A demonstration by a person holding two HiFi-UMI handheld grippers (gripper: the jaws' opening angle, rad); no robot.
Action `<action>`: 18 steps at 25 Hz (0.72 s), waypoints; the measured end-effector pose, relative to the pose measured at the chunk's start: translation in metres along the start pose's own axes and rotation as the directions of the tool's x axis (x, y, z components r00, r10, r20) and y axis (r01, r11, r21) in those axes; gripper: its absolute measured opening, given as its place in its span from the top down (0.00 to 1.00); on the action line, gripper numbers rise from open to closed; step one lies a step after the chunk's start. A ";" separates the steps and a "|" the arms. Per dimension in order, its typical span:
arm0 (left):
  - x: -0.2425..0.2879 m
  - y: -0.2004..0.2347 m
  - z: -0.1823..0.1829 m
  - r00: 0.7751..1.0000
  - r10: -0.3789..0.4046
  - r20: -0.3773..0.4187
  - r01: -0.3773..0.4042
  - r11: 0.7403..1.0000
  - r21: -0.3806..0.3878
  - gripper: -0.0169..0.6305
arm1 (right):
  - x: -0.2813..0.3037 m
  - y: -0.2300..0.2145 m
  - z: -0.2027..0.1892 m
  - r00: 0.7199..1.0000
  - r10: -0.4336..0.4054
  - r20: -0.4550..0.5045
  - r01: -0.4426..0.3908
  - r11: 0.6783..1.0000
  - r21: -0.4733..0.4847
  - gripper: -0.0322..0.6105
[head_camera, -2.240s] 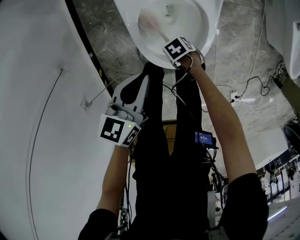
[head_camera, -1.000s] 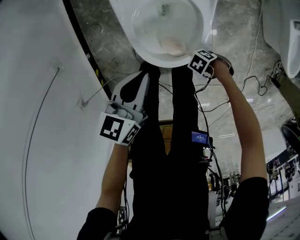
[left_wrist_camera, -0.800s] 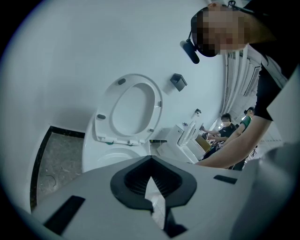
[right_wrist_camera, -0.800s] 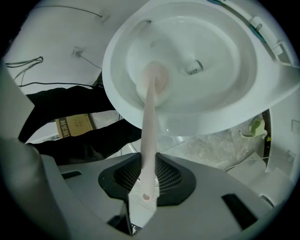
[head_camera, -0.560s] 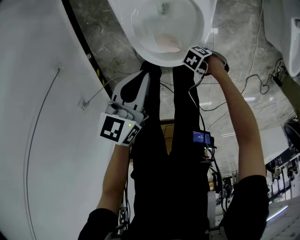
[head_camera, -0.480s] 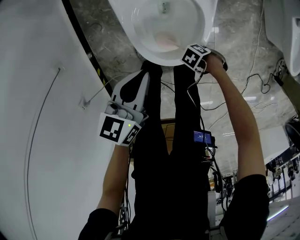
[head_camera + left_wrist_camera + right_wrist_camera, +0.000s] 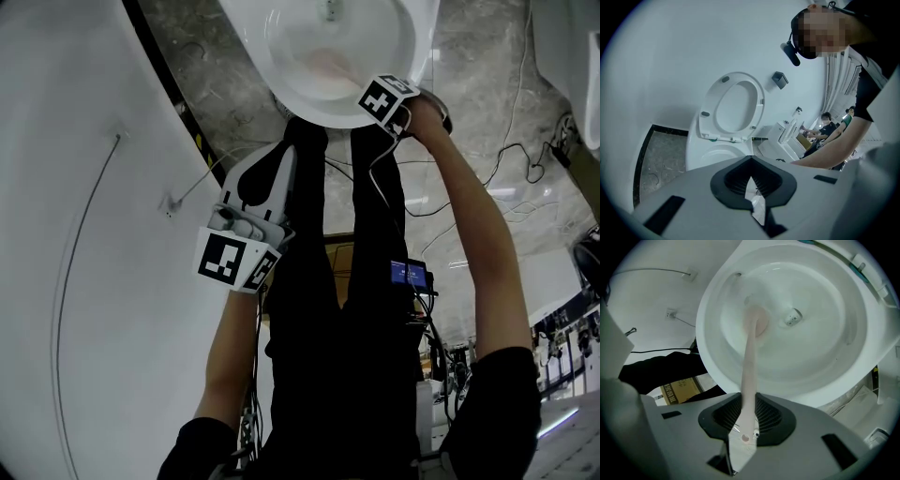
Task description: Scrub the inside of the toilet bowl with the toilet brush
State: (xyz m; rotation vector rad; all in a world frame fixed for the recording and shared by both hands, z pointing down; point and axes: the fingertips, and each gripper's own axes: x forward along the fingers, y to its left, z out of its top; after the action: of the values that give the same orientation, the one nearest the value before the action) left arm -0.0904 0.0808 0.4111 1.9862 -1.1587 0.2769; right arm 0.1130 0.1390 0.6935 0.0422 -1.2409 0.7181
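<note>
The white toilet bowl (image 7: 264,58) lies at the top of the head view and fills the right gripper view (image 7: 820,348). My right gripper (image 7: 746,420) is shut on the pale pink toilet brush (image 7: 749,376), whose handle runs forward from the jaws. Its head presses on the bowl's inner wall left of the drain. From the head camera the right gripper (image 7: 382,99) hangs at the bowl's near rim, with the toilet brush (image 7: 328,66) inside. My left gripper (image 7: 278,159) hangs back beside the legs, jaws together and nothing in them. The left gripper (image 7: 752,187) looks towards the raised seat (image 7: 736,105).
A curved white wall (image 7: 84,281) fills the left. Cables (image 7: 511,178) trail over the grey marble floor to the right of the bowl. Another white fixture (image 7: 572,56) stands at the far right. The person's black trouser legs (image 7: 337,309) stand just before the bowl.
The right gripper has swept the brush from the bowl's left side to its near right, then back towards the middle. The left gripper has stayed still.
</note>
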 end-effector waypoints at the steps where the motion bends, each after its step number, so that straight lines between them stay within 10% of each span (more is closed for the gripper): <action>1: 0.000 -0.001 0.000 1.000 -0.003 0.000 0.003 1.000 0.000 0.96 | -0.002 0.001 0.002 1.000 -0.004 0.004 0.004 1.000 -0.001 0.79; 11: 0.001 -0.002 0.002 1.000 -0.009 0.003 0.009 1.000 0.000 0.96 | -0.020 0.002 0.055 0.991 0.054 0.120 -0.071 0.987 0.146 0.79; 18: -0.001 0.000 -0.003 1.000 -0.008 -0.013 0.008 1.000 0.001 0.96 | -0.034 0.001 0.100 0.912 0.238 0.334 -0.365 0.841 0.398 0.79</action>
State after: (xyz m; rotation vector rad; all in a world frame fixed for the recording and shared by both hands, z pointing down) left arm -0.0904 0.0836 0.4123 1.9874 -1.1423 0.2854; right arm 0.0236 0.0836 0.6987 0.3465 -1.3314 1.3126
